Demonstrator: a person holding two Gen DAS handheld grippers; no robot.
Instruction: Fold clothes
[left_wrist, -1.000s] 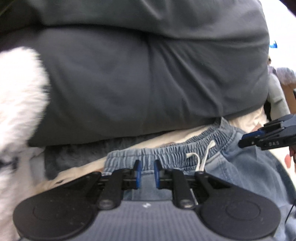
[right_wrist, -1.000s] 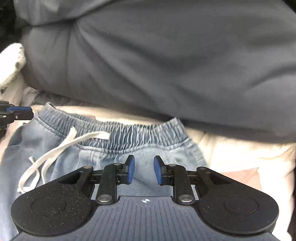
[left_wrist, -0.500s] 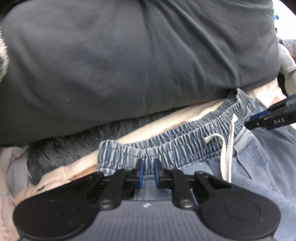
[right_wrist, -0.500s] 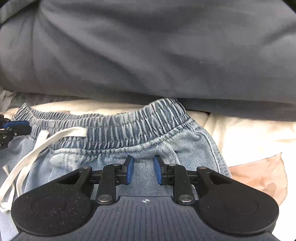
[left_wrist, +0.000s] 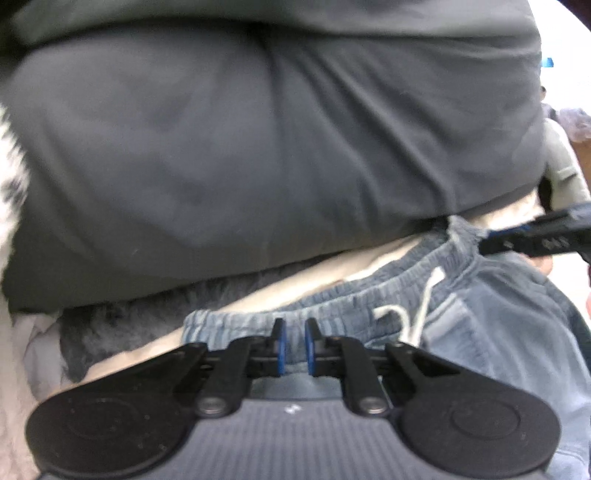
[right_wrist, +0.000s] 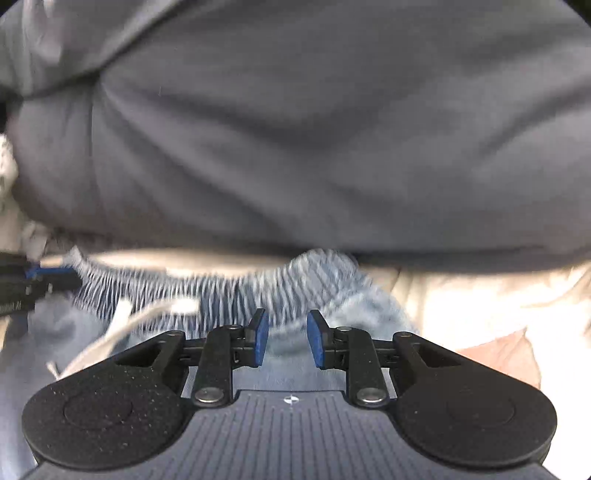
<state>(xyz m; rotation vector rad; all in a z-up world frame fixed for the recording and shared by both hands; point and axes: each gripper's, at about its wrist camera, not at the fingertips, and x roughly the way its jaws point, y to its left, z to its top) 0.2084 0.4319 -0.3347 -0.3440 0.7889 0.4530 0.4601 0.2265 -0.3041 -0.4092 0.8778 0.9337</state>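
I'm seeing a dark grey cushion (left_wrist: 258, 155) filling the top, with blue denim shorts (right_wrist: 332, 317) lying just below it. My left claw (left_wrist: 293, 345) is pinching the waistband (left_wrist: 332, 299) narrowly; my right claw (right_wrist: 284, 341) is gripping denim with a slightly wider gap.

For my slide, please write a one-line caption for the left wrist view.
Left gripper jaws pinch the elastic waistband of blue denim pants lying before a dark grey garment.
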